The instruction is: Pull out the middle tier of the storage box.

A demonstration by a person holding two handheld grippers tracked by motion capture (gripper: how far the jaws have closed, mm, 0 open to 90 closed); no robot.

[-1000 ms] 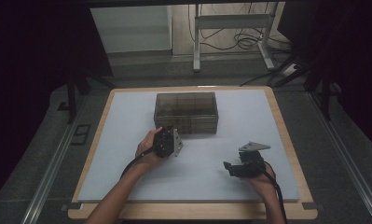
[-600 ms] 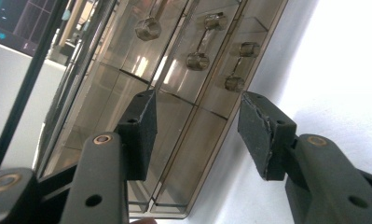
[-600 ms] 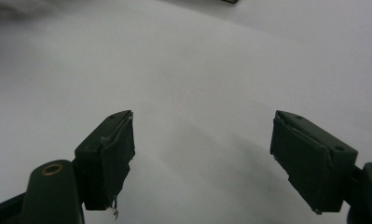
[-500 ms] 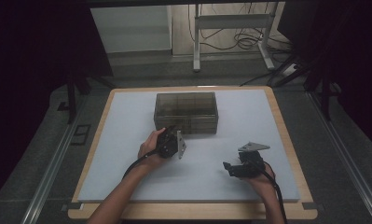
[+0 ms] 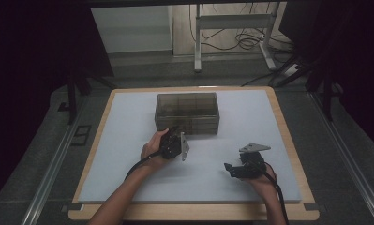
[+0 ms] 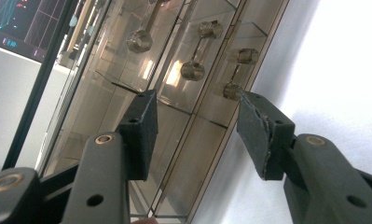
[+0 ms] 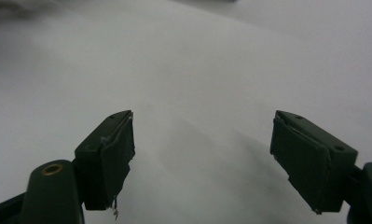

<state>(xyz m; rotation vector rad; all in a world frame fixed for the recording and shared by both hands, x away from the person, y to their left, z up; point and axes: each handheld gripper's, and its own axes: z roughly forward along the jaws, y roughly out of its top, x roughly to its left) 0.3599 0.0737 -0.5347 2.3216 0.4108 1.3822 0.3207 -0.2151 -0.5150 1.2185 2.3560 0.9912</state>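
Jaws of the left gripper point(image 5: 175, 136) stand released at the clear box point(image 5: 188, 112), frame center; right gripper point(image 5: 229, 168) jaws gape too.

No text, label, brand or number could be read on the smoky translucent plastic drawer box point(image 5: 187, 112) or anywhere else.

desk and room behind it

a white mat point(image 5: 250, 126) covers the wood-edged desk point(image 5: 288, 136); beyond it a white metal frame point(image 5: 231, 28) stands on the grey floor point(image 5: 142, 70) (loose cables point(image 5: 243, 42) trail by its legs).
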